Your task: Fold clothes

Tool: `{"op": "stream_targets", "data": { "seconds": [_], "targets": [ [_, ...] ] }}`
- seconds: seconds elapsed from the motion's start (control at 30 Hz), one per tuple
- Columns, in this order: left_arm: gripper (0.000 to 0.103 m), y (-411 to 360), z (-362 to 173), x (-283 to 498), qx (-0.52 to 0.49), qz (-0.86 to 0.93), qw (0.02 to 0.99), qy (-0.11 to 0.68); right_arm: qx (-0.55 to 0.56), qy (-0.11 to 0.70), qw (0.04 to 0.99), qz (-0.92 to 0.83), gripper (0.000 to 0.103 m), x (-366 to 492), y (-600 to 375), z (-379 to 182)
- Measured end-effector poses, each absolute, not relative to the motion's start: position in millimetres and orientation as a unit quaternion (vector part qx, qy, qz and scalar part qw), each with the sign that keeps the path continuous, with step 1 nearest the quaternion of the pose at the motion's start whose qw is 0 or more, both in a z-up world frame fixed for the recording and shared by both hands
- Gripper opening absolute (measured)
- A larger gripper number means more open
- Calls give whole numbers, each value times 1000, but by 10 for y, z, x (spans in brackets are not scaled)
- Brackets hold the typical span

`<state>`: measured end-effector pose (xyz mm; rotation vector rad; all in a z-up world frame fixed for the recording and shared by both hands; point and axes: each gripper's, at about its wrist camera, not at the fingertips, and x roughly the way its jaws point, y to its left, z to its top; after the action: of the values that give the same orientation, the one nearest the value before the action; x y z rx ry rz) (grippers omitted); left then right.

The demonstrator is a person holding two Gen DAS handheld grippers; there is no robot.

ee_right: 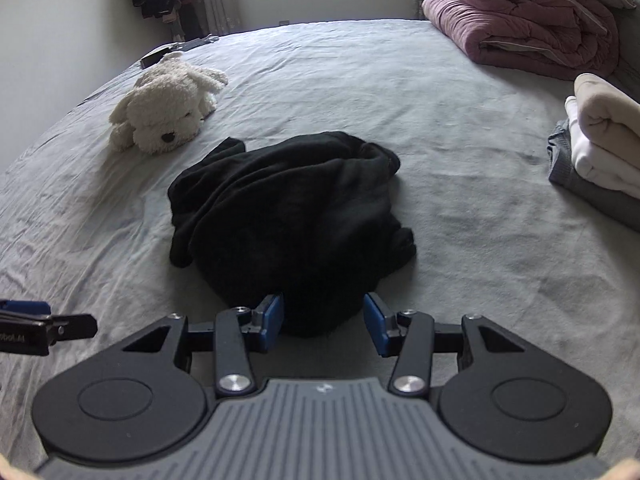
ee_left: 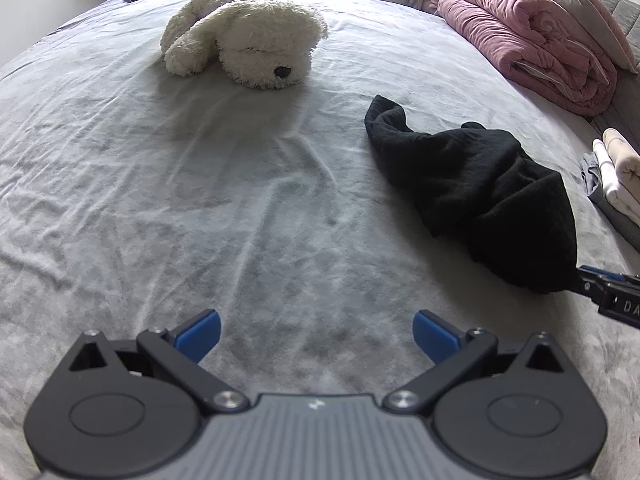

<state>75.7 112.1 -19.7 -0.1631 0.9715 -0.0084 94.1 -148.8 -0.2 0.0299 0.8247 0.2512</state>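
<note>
Straddling the near lobe of the black garment (ee_right: 288,216), the right gripper (ee_right: 323,322) has its blue pads (ee_right: 272,316) standing apart on either side of the cloth; the left pad seems to brush the fabric, the right pad stands clear, so nothing is pinched. This stance suits a first pick: the bulge nearest the tool is probably the easiest fold of cloth to catch.

Beside the garment, over bare sheet, the left gripper (ee_left: 316,336) hangs with its fingers (ee_left: 200,334) wide apart and nothing between them. It appears to wait there so that it can take a second corner once the heap is lifted and spread.

The black garment lies crumpled in a mound on the grey bedsheet (ee_right: 460,128), unfolded, with one loose end trailing away from the grippers. Folding has therefore not begun on this piece.

Beyond the garment, towards the far side of the bed, lies a white plush dog (ee_right: 168,108). On the garment's other side, near the bed's edge, sits a stack of folded clothes (ee_right: 600,144), likely the place for finished items. Farther behind that stack rests a rolled pink quilt (ee_right: 520,20).
</note>
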Motion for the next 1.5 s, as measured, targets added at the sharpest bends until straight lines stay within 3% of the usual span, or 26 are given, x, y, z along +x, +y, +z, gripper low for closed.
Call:
{"op": "stream_targets", "data": {
  "seconds": [0.63, 0.67, 0.7, 0.77, 0.8, 1.1, 1.5],
  "targets": [
    [103, 1125, -188, 745, -84, -8, 880, 467, -4, 383, 909, 162, 48, 923, -1010, -17],
    [103, 1124, -184, 743, -84, -9, 881, 466, -8, 381, 911, 159, 42, 940, -1005, -16],
    [103, 1123, -180, 741, -84, -10, 881, 465, -12, 379, 912, 156, 27, 957, -1001, -15],
    [103, 1132, -175, 742, -86, -10, 881, 465, -15, 376, 914, 149, 9, 987, -1023, 18],
    [103, 1137, -172, 742, -87, -10, 881, 465, -10, 373, 917, 144, 6, 998, -1053, 55],
    [102, 1053, -218, 855, -113, -30, 911, 396, 24, 318, 942, 107, 6, 1032, -1434, 429],
    [96, 714, -329, 1549, -201, -120, 908, 349, 53, 307, 948, 60, 5, 1383, -2105, 355]
  ]
}}
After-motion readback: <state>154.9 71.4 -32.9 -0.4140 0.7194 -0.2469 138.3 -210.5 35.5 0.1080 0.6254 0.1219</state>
